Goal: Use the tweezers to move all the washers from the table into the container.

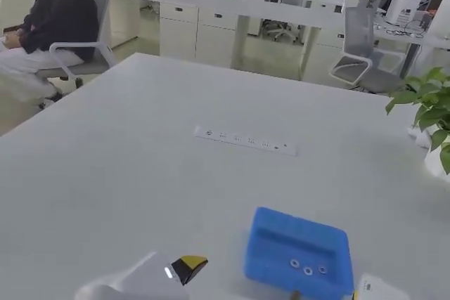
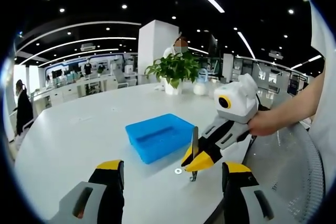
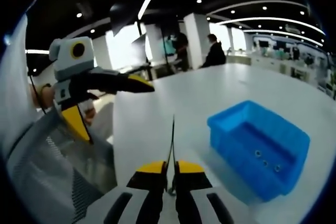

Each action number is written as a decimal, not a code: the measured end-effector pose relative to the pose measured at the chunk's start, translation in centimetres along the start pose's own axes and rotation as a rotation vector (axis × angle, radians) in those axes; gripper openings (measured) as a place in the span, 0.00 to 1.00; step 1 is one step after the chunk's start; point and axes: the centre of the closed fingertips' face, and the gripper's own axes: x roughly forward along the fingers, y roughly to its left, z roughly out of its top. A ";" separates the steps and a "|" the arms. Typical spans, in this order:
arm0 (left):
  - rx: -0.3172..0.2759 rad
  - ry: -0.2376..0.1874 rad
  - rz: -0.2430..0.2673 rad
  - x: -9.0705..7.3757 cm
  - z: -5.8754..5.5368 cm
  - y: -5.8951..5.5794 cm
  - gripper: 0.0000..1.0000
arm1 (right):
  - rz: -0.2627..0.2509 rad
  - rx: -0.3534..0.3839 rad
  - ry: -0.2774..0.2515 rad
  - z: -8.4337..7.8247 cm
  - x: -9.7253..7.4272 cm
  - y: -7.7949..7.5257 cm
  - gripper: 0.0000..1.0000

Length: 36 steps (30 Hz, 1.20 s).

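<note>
Right gripper (image 3: pixel 170 174) is pinched tight on the tweezers (image 3: pixel 172 140), blades pointing to twelve o'clock. Left gripper (image 2: pixel 173 182) gapes wide, nothing between its jaws. The left gripper view catches one washer (image 2: pixel 178 171) loose on the table (image 2: pixel 79 140), at five o'clock from the container (image 2: pixel 160 137), with the tweezer tips just beside it. The right gripper view looks into the container instead: three washers (image 3: pixel 265 162) on its floor. The head view has the container at five o'clock, those three inside.
</note>
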 end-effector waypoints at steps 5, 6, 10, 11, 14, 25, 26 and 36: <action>-0.005 -0.011 0.008 -0.1 0.2 0.2 0.77 | -0.006 -0.008 -0.008 0.0 -0.2 0.2 0.05; -0.005 -0.012 0.009 -0.1 0.2 0.2 0.77 | -0.005 -0.021 -0.006 -0.1 -0.2 0.3 0.05; -0.005 -0.016 0.013 -0.1 0.3 0.2 0.77 | 0.009 -0.105 0.018 -0.2 -0.1 1.2 0.05; -0.006 -0.017 0.014 -0.1 0.3 0.3 0.77 | 0.011 -0.131 0.029 -0.3 -0.1 1.3 0.05; -0.007 -0.018 0.016 -0.2 0.3 0.3 0.77 | 0.017 -0.185 0.053 -0.4 0.1 1.9 0.05; -0.001 -0.013 0.017 -0.2 0.3 0.3 0.77 | -0.004 -0.347 0.141 -0.8 0.2 2.4 0.03; 0.001 -0.012 0.015 -0.2 0.3 0.3 0.77 | -0.010 -0.305 0.129 -0.7 0.2 2.2 0.02; 0.002 -0.010 0.018 -0.2 0.2 0.3 0.77 | -0.053 -0.044 0.007 0.6 -0.9 -0.1 0.01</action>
